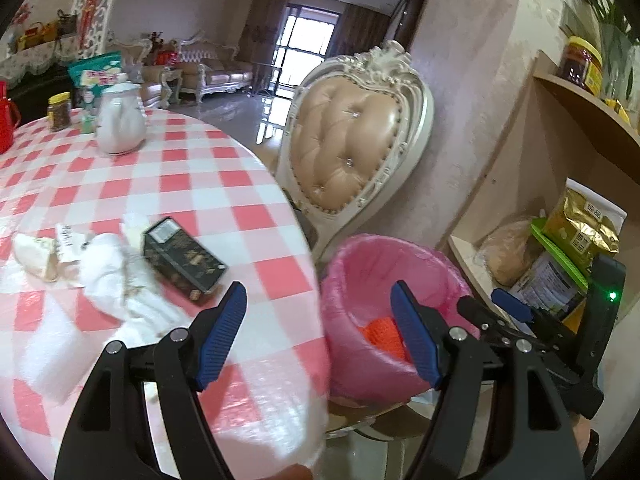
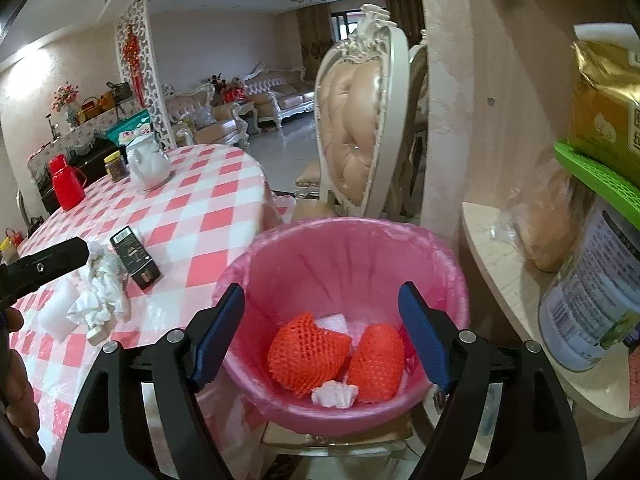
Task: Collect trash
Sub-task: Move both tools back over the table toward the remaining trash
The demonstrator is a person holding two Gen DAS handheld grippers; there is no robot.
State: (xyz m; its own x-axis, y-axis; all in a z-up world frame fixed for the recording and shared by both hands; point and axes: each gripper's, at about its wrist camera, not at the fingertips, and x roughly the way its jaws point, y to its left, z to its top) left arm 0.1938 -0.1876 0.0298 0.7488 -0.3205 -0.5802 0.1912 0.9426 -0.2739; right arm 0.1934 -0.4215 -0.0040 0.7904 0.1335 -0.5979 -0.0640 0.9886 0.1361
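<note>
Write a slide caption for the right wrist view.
Open right gripper above the pink-lined bin holding two red foam nets.

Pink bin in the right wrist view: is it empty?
No: the pink bin holds two orange foam nets and a crumpled white scrap.

Glossy pink plastic bin liner [image 2: 344,264]; shiny plastic checked tablecloth [image 1: 192,184].

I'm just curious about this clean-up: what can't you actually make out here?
- Bin bottom: right wrist view, foam nets cover it.
- Black box print: both views, too small.
- Crumpled tissues: left wrist view, whatever lies beneath is hidden.
- Tin label: right wrist view, blurred.
</note>
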